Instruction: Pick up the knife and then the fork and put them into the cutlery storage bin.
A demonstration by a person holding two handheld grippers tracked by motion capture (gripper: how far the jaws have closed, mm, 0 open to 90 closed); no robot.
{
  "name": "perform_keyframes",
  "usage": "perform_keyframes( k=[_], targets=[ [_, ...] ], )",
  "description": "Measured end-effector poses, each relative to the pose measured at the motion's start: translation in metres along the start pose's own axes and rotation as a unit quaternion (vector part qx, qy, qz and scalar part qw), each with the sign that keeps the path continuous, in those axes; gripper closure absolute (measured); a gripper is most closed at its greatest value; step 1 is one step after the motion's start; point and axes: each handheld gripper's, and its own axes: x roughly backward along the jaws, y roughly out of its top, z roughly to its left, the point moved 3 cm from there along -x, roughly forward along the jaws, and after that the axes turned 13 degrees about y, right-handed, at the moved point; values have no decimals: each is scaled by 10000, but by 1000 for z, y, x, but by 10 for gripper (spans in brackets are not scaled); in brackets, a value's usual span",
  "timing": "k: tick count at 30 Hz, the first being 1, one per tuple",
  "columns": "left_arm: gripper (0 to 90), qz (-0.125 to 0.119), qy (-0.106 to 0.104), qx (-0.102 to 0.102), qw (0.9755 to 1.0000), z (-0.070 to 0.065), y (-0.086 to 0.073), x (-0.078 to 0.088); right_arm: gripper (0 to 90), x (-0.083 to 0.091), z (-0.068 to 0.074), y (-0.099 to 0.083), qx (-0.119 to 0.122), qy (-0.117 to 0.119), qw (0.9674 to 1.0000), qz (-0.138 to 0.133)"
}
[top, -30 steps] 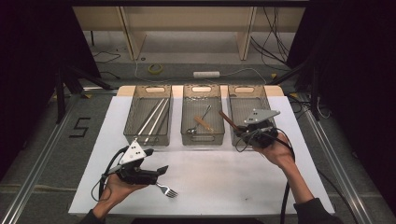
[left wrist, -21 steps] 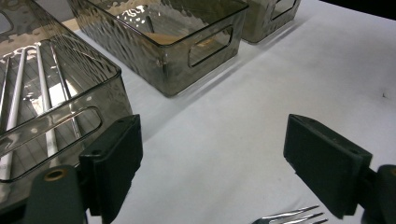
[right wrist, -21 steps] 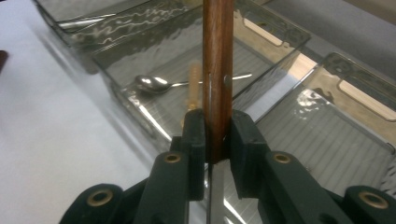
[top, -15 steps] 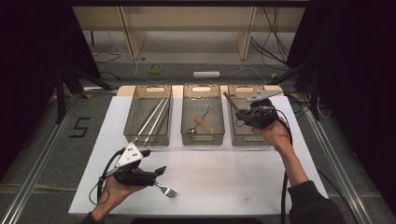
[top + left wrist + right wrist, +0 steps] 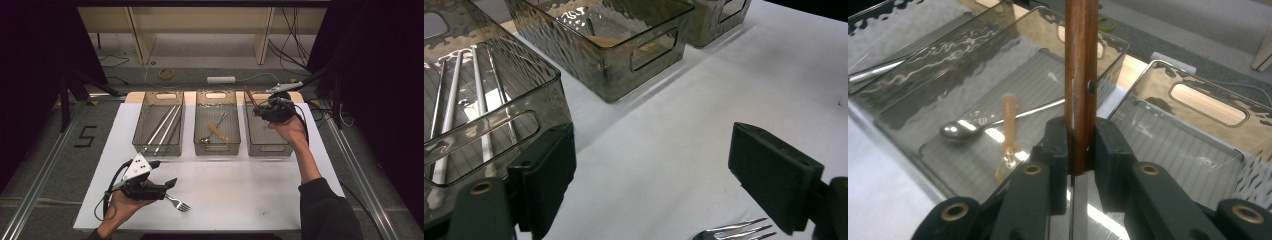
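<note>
Smoked-plastic bins: left bin (image 5: pixel 158 125) is holding chopsticks (image 5: pixel 165 127), middle bin (image 5: pixel 217 122) a spoon (image 5: pixel 960 129). I'm keeping my right tool (image 5: pixel 1081 145) clenched on a wooden-handled knife (image 5: pixel 1081 75) above the right bin (image 5: pixel 267 135); my left tool (image 5: pixel 651 175) is gaping over a fork (image 5: pixel 177 203).

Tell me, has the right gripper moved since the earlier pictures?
Yes. The right gripper has moved from the right bin's near end toward its far end.

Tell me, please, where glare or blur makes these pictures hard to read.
Right gripper view: bright rippled glare on the middle bin; the wooden handle stays sharp. Left gripper view: glare on the bin wall; the fork is cut off. High view: dark edges.
</note>
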Motion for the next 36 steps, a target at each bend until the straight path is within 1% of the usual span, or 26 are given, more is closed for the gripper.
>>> perform_keyframes(
  k=[4,7,11,15,24,29,33,36],
  targets=[
    [185,4,-5,13,10000,0,0,0,782,-5,-7,3,-104,-91,9999,-7],
    [185,5,-10,16,10000,0,0,0,782,-8,-11,4,-204,-118,9997,-15],
    [186,7,-3,17,10000,1,-1,0,781,-13,-17,2,-305,-186,9994,25],
    [186,-8,-9,35,10000,1,0,0,782,-18,-23,1,-424,-212,9989,7],
    [185,5,-27,43,10000,1,-1,-1,782,-23,-33,-2,-610,-310,9976,31],
    [186,4,-32,37,10000,0,0,-1,781,-27,-36,-3,-704,-372,9968,-10],
    [186,16,-35,49,10000,0,-1,-1,781,-29,-38,-4,-758,-368,9964,-13],
    [185,18,-37,48,10000,0,-1,-1,781,-32,-41,-6,-808,-425,9958,-3]
  ],
)
